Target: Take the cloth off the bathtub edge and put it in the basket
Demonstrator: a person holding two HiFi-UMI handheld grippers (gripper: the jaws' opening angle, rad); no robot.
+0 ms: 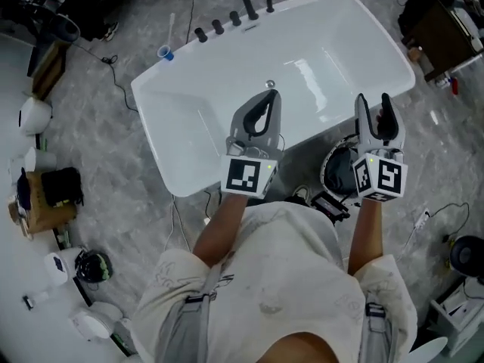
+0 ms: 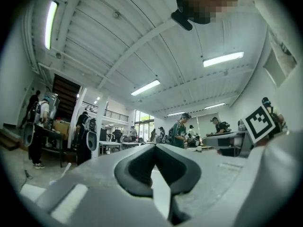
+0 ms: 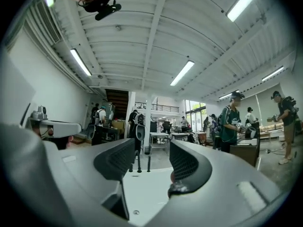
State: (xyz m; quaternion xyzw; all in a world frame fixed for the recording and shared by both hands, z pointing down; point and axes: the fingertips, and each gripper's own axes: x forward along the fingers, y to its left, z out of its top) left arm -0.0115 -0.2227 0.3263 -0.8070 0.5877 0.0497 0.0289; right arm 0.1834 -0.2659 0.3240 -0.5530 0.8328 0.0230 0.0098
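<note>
The white bathtub (image 1: 155,100) lies ahead of me, and no cloth shows on its rim in any view. A dark round basket (image 1: 338,171) stands on the floor against the tub's near side, partly hidden by my right hand; I cannot make out what is in it. My left gripper (image 1: 270,94) is held up over the tub's near rim, shut with its tips together and nothing in them (image 2: 154,146). My right gripper (image 1: 373,101) is raised above the basket, open and empty (image 3: 152,148). Between its jaws the tub (image 3: 142,188) appears.
Black tap fittings (image 1: 234,17) line the tub's far rim. A blue cup (image 1: 165,52) and cables lie on the floor beyond it. Boxes and white gear (image 1: 45,203) crowd the left floor, and a black round object (image 1: 467,252) sits at right. People stand in the hall (image 3: 230,122).
</note>
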